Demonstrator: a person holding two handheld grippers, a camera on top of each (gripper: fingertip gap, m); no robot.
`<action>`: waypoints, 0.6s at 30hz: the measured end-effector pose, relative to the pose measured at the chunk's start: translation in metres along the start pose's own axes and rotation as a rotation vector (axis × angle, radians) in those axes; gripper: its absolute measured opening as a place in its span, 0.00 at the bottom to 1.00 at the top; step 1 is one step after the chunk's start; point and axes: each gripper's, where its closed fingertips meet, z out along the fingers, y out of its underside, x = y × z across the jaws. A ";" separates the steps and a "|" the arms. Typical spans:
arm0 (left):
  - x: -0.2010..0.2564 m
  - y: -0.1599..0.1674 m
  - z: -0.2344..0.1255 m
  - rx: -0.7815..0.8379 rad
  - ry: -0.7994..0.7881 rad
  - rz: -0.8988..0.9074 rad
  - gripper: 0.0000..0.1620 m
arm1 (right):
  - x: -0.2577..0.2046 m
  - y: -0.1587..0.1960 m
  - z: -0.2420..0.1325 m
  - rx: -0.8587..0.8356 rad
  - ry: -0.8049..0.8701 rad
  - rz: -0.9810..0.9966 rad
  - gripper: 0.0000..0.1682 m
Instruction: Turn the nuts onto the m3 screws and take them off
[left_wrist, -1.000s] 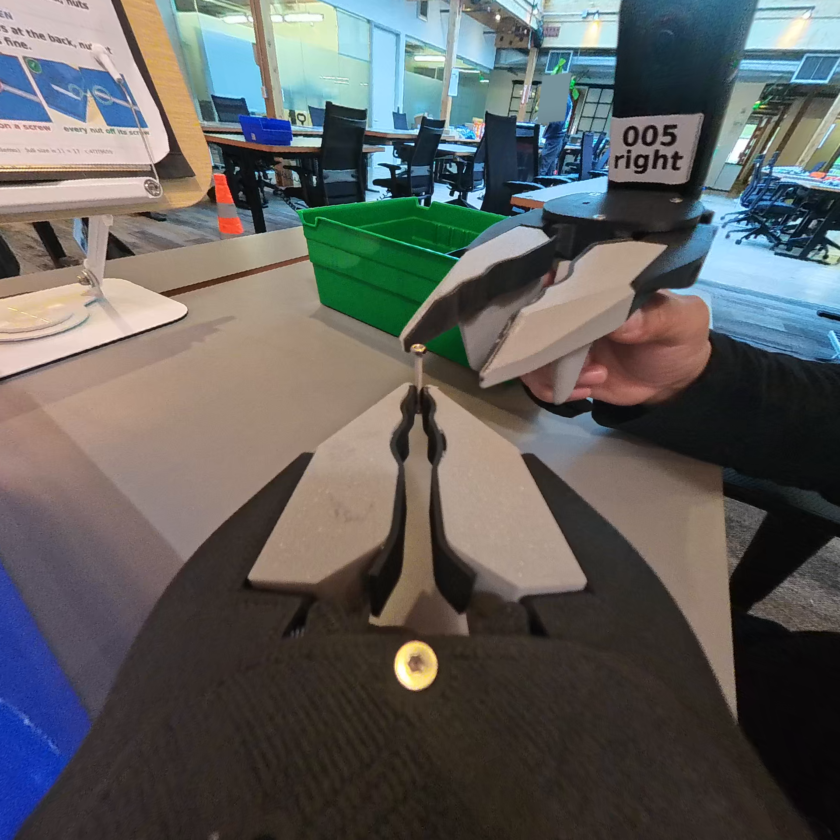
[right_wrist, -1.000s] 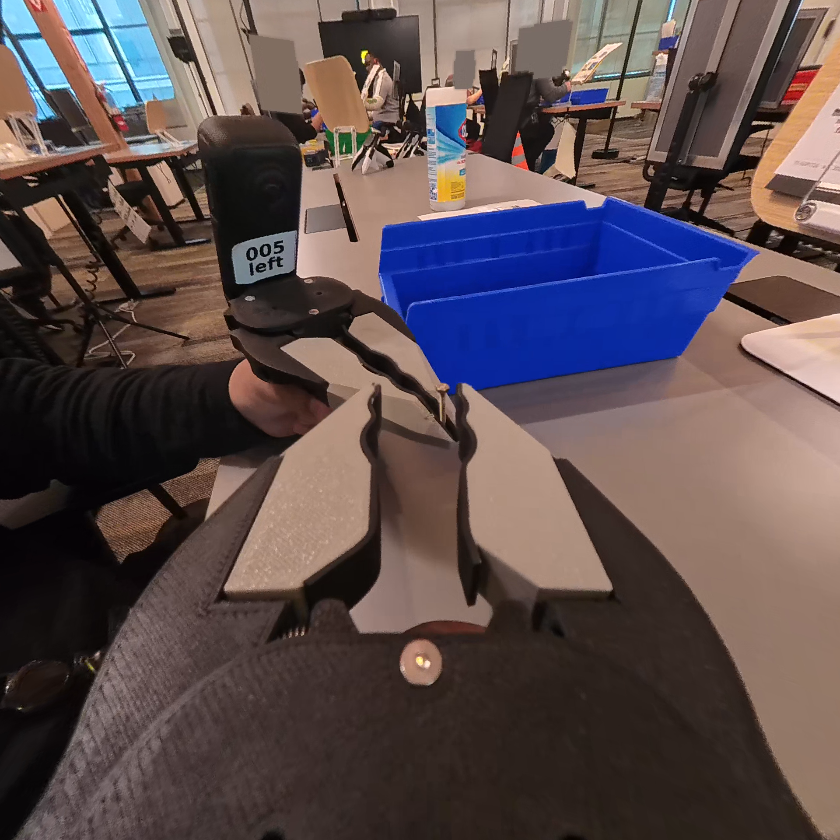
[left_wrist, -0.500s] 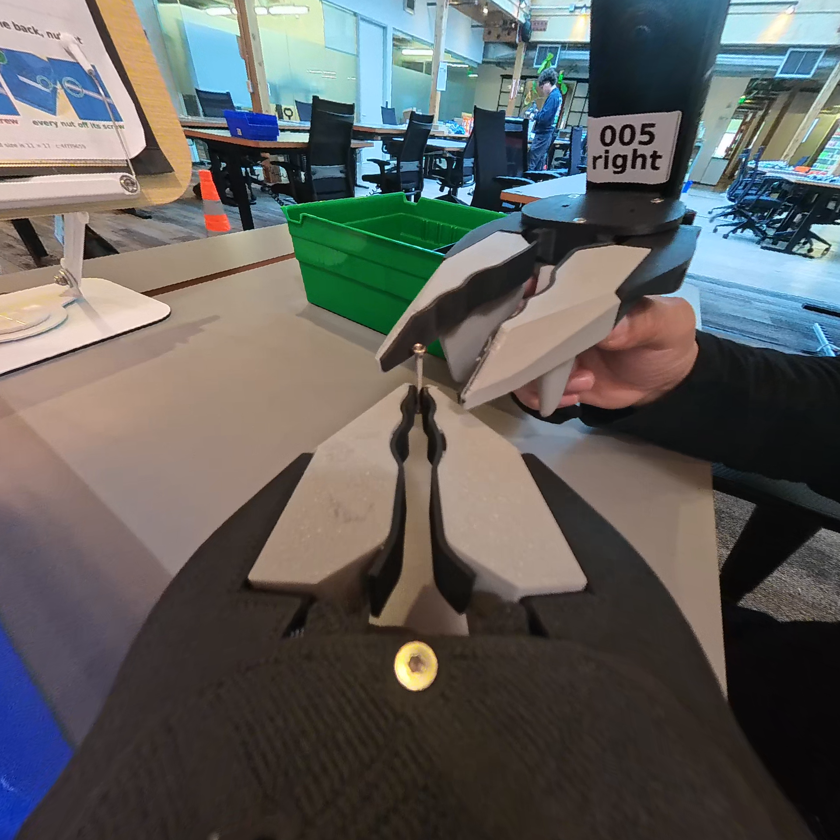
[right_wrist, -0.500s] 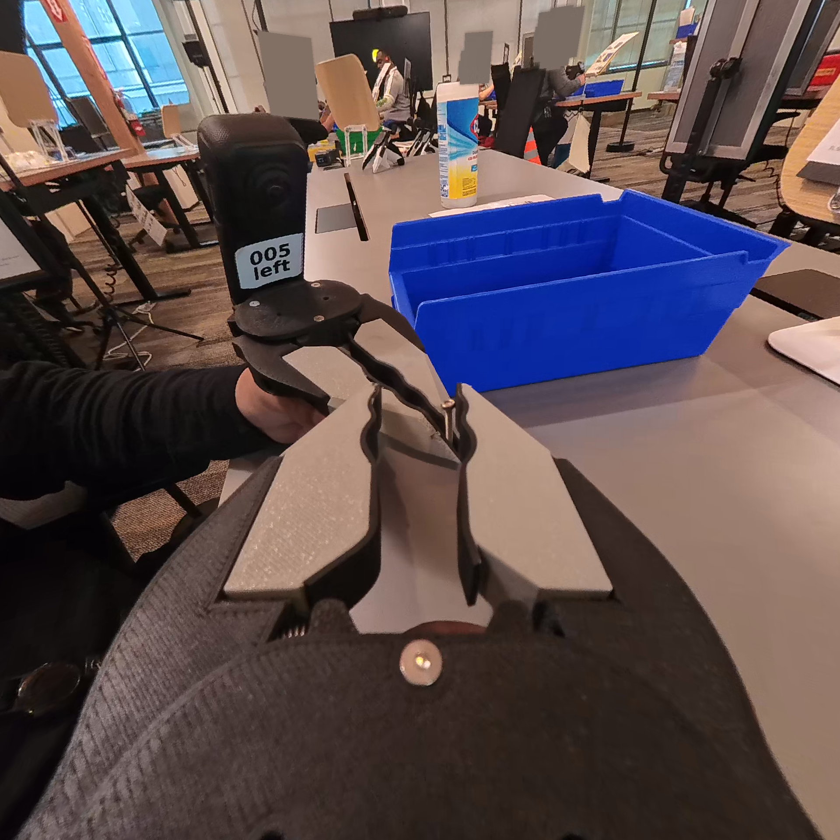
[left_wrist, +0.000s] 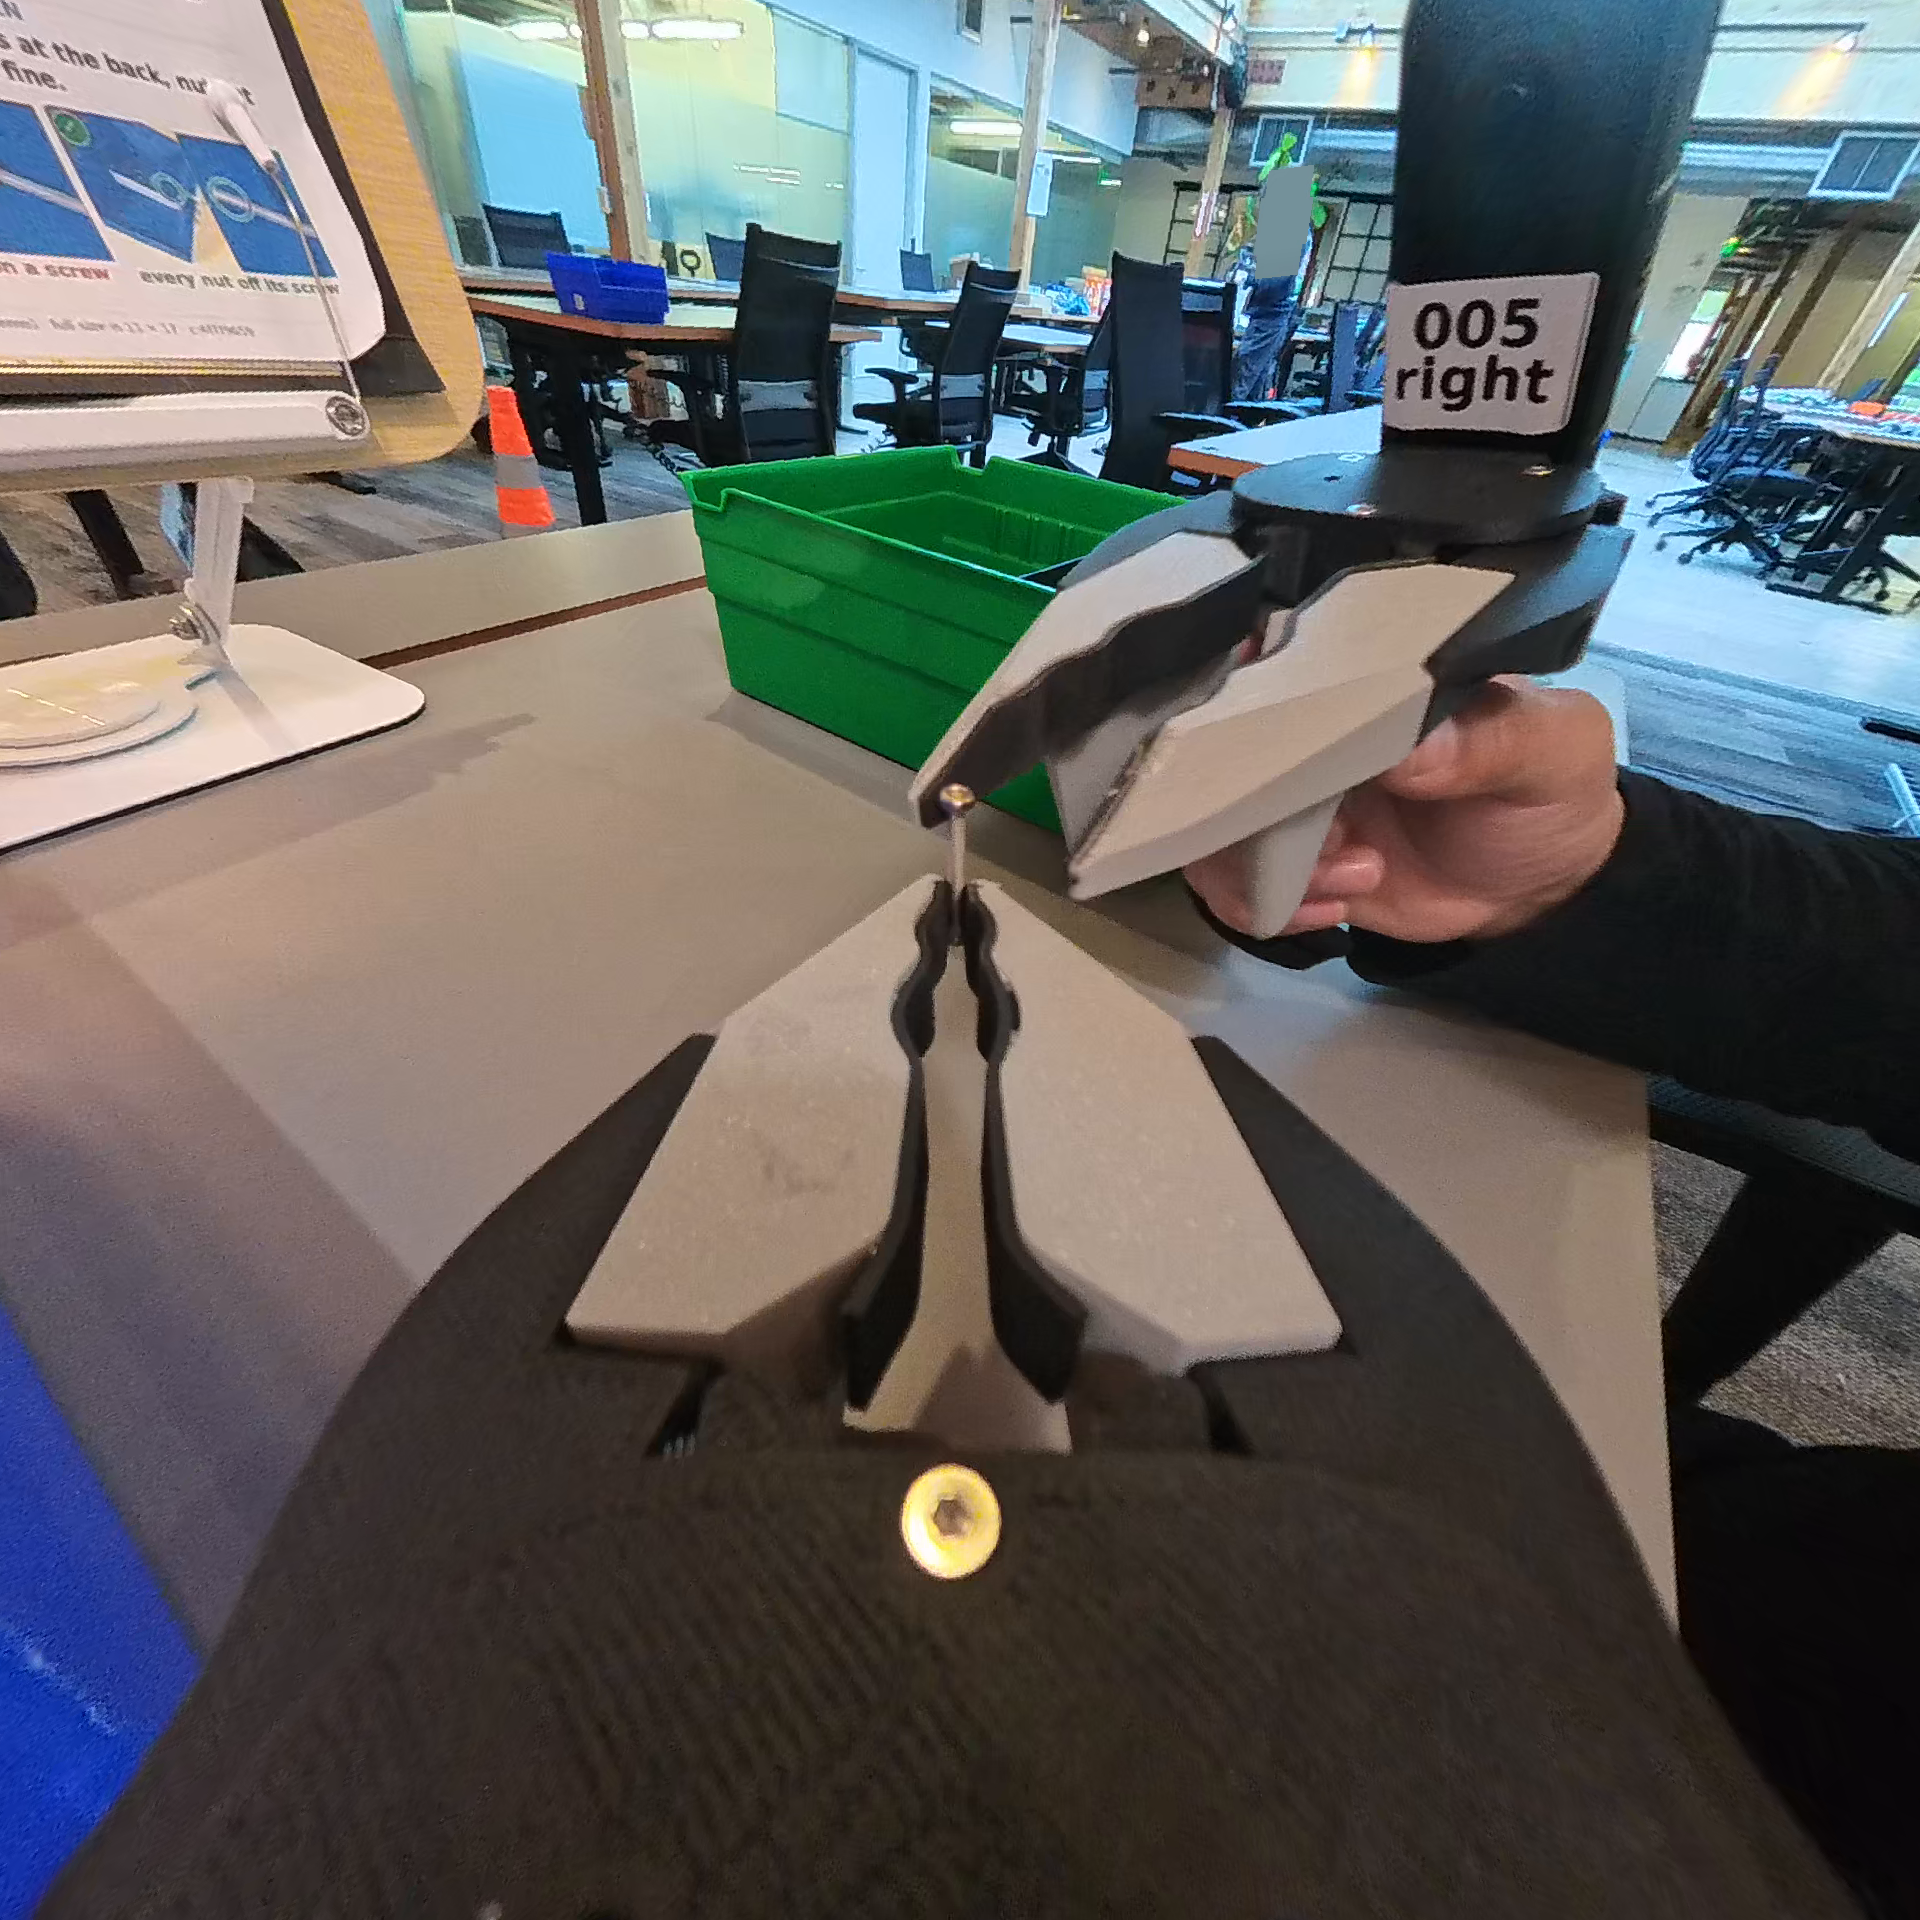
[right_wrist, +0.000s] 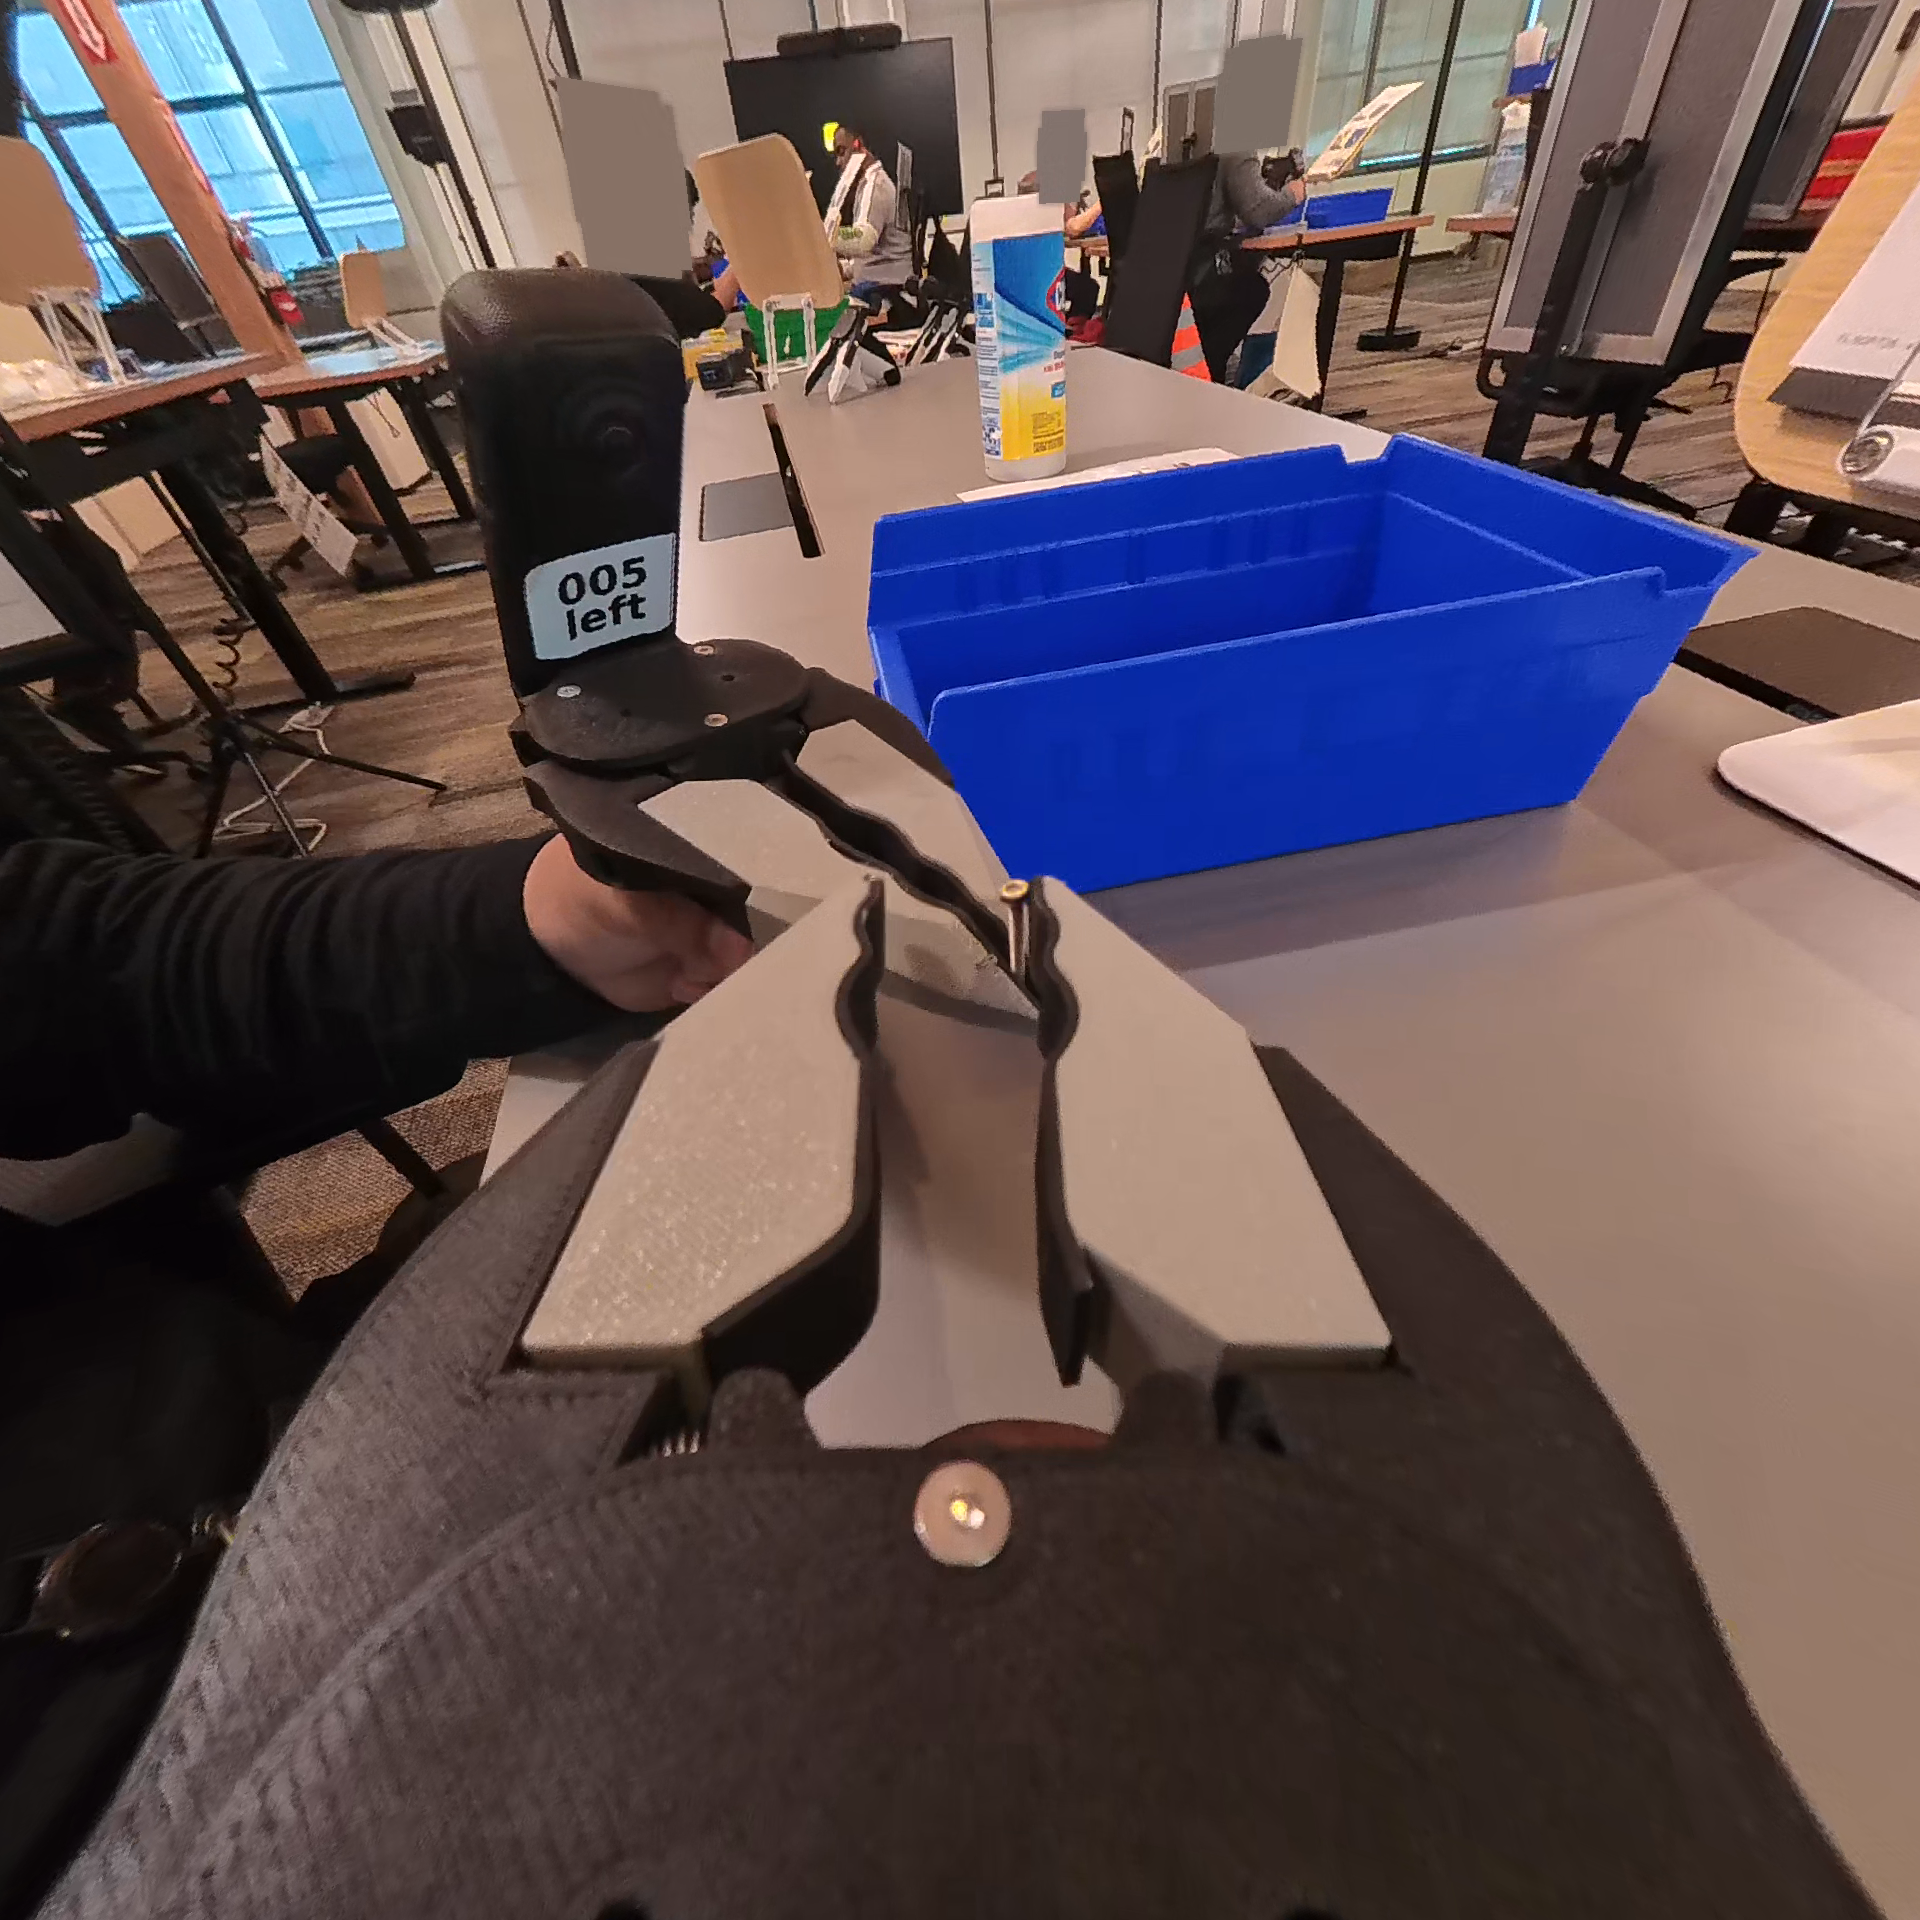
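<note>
Steel m3 screw (left_wrist: 957, 854) stands pinched upright in the left gripper (left_wrist: 957, 912); right gripper (right_wrist: 956, 914), fingers spread, should stay square and close gently on the top.

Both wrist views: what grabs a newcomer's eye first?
The thin screw standing upright, pinched at its lower end by the shut left gripper above the grey table. The open right gripper has one fingertip at the screw's head. Behind sit a green bin and a blue bin.
</note>
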 end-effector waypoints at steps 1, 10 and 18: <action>0.001 0.000 0.000 -0.002 0.003 0.000 0.00 | 0.001 0.000 0.001 0.000 0.006 0.003 0.13; 0.007 0.002 0.003 -0.008 0.025 0.006 0.00 | 0.004 0.002 0.003 -0.006 0.003 0.035 0.01; 0.009 0.003 0.004 -0.016 0.037 0.004 0.00 | 0.003 0.004 0.002 -0.018 -0.010 0.030 0.01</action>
